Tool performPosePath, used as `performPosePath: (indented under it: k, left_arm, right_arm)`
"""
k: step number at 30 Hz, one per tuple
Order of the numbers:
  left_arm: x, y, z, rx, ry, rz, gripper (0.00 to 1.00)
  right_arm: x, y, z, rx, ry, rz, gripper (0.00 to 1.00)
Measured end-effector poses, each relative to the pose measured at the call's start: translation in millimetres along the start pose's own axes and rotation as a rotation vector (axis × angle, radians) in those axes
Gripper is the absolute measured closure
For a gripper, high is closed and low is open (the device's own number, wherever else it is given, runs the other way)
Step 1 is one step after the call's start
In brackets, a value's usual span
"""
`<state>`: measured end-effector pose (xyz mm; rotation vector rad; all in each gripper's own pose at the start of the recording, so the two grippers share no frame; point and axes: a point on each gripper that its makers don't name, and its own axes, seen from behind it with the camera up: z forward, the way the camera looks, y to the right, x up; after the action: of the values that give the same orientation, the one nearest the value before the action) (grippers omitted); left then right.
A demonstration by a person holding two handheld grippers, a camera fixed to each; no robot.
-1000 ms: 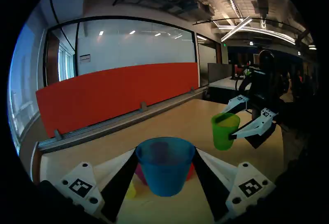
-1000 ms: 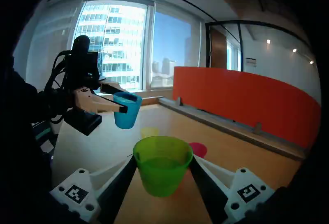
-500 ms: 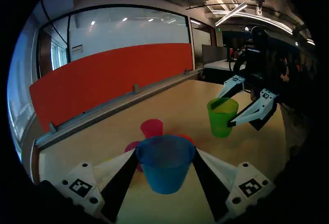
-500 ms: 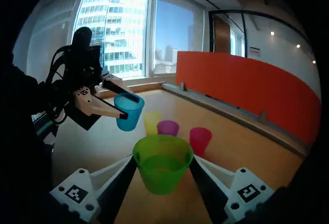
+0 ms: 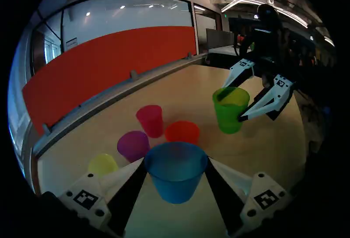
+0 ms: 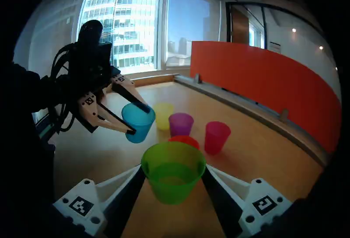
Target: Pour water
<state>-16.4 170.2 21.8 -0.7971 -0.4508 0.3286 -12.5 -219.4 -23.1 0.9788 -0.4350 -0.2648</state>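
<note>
Two grippers, each closed around a cup — left gripper (image 5: 175, 164) on the blue cup (image 5: 176, 181), right gripper (image 6: 173, 168) on the green cup (image 6: 173, 185), both lower centre; contents hard to judge.

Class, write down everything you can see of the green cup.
The green cup is translucent plastic by its look, tapered, widest at its open rim, without a handle. It is upright, clamped on both sides by the right gripper, over the wooden table. Something pale shows low inside; whether that is water cannot be told.
</note>
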Motion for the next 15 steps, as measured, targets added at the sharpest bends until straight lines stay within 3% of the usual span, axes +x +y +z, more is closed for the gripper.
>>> performPosePath:
  k: [15]
  left_arm:
    - [-29.3, 8.7, 20.4, -0.043, -0.093, 0.023, 0.12]
  right_arm:
    - [-33.8, 4.5, 9.9, 0.012, -0.094, 0.004, 0.10]
